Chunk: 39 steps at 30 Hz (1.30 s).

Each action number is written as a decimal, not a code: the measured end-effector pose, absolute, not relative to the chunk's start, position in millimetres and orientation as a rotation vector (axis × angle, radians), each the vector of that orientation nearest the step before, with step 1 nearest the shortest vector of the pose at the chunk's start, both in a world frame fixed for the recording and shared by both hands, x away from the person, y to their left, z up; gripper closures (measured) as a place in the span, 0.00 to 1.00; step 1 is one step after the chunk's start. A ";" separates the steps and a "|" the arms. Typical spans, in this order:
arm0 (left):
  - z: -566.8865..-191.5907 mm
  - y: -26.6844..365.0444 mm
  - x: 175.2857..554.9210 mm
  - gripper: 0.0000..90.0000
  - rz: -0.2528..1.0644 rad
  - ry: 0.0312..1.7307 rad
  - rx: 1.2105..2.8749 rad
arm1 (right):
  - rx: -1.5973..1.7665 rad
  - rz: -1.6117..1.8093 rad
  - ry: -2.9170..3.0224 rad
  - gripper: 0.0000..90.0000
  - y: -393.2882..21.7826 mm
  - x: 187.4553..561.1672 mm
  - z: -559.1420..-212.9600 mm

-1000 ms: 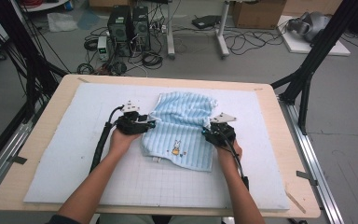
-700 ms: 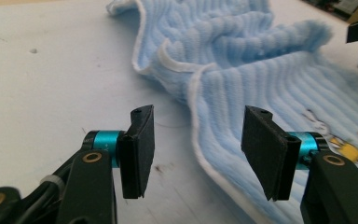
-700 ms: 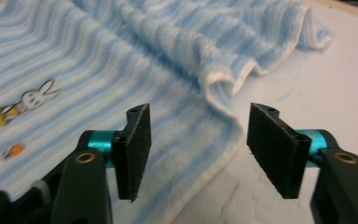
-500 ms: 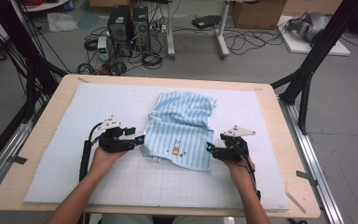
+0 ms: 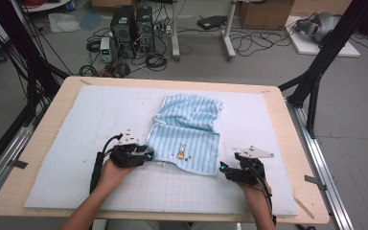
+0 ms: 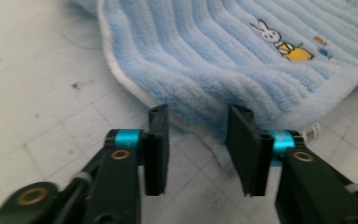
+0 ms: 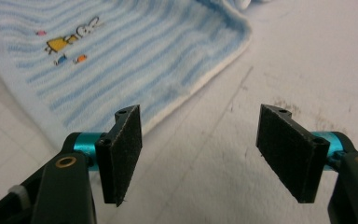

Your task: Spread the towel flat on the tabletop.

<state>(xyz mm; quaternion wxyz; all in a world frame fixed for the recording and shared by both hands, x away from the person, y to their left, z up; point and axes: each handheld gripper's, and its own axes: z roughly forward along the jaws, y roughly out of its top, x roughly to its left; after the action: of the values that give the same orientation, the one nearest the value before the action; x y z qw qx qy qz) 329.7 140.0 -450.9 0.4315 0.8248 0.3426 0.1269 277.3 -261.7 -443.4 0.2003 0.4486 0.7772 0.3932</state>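
A light blue striped towel (image 5: 188,129) lies rumpled in the middle of the mat, with an embroidered bunny (image 5: 180,153) near its front edge. My left gripper (image 5: 149,156) is at the towel's near-left corner. In the left gripper view the towel (image 6: 223,51) has its white hem running between the jaws of that gripper (image 6: 196,116); they have just been closing, but a gap remains and the pads do not press the cloth. My right gripper (image 5: 222,167) sits just off the near-right corner. Its jaws (image 7: 200,114) opened wider a moment ago and stand over bare mat, the towel (image 7: 121,56) beyond the left pad.
A pale gridded mat (image 5: 76,143) covers the wooden table (image 5: 43,143). A small white label (image 6: 311,133) sticks out of the towel's front hem. Computer towers (image 5: 132,24), cables and black frame legs stand on the floor behind the table.
Both hands have drawn back toward the person, from the towel's sides to its near corners. The left jaws are narrower than before; the right jaws are wider.
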 end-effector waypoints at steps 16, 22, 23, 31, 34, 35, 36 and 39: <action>-450.0 150.1 315.9 0.98 0.304 0.828 2.061 | 1.202 1.083 2.224 0.34 -243.1 279.2 -447.7; -446.7 159.9 303.5 0.98 0.279 0.804 2.055 | 1.176 1.150 2.257 0.43 -237.5 282.7 -445.5; -446.0 162.1 300.9 0.99 0.274 0.797 2.056 | 1.168 1.167 2.267 0.44 -235.8 282.7 -444.5; -447.8 177.5 279.9 1.00 0.242 0.758 2.077 | 1.154 1.136 2.337 0.62 -227.0 283.5 -447.7; -449.0 182.5 277.2 1.00 0.240 0.755 2.077 | 1.136 1.084 2.366 0.90 -228.8 282.8 -444.8; -449.3 183.6 277.1 1.00 0.240 0.764 2.069 | 1.125 1.048 2.378 0.95 -228.6 281.5 -441.9; -449.0 184.6 277.5 1.00 0.243 0.774 2.056 | 1.119 1.009 2.388 0.96 -228.6 280.7 -439.4; -446.9 186.7 280.4 0.92 0.262 0.823 1.974 | 1.145 0.969 2.352 0.85 -233.8 277.6 -434.5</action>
<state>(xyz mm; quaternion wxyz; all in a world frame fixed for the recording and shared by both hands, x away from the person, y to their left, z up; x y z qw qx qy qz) 280.4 186.7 -446.9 0.4737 0.8068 0.3364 0.1072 277.6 -233.8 -434.5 0.1749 0.4041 0.8301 0.3421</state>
